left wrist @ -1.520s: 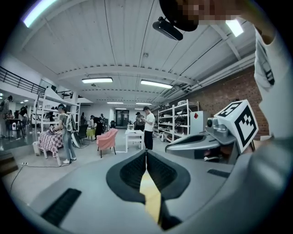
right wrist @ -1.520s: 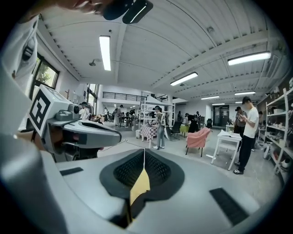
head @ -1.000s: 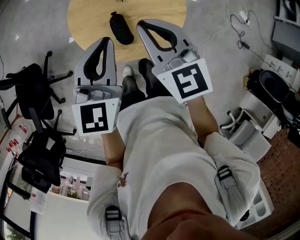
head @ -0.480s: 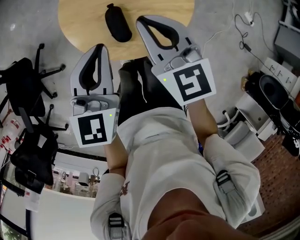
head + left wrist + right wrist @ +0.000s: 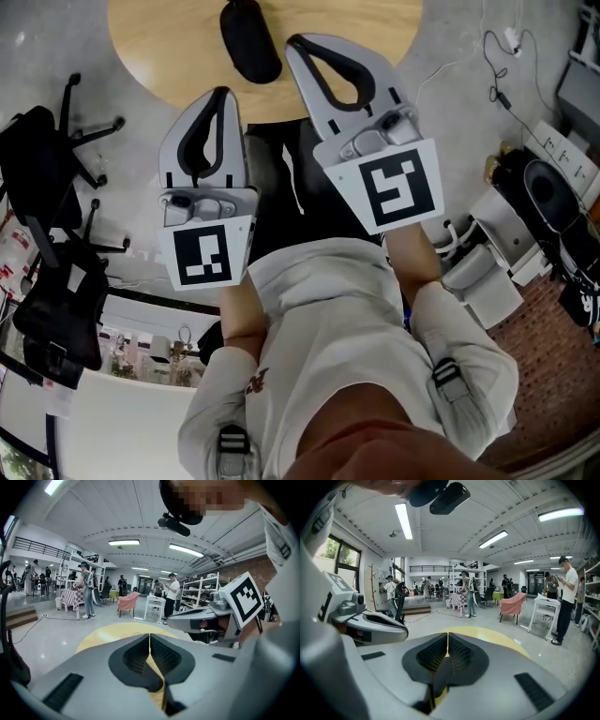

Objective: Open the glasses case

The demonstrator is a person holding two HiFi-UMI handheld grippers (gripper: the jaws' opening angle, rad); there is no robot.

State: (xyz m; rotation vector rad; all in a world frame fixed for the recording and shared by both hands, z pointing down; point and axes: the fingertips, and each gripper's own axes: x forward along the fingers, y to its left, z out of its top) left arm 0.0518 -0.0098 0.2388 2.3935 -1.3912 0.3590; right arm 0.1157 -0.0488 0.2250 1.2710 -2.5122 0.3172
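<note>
The black oval glasses case point(image 5: 249, 39) lies on the round pale wooden bench point(image 5: 169, 56), close to the bench's near edge at the top of the head view. The left tool point(image 5: 220, 92) hangs with its tip over that near rim, below and left of the case and apart from it; its jaws are pressed together and hold nothing. The right tool point(image 5: 292, 43) reaches further over the bench, its tip just beside the case's right side; whether it touches the case cannot be told. Its jaws are likewise closed and empty. A black office chair point(image 5: 42, 187) stands on the grey floor left of the bench
</note>
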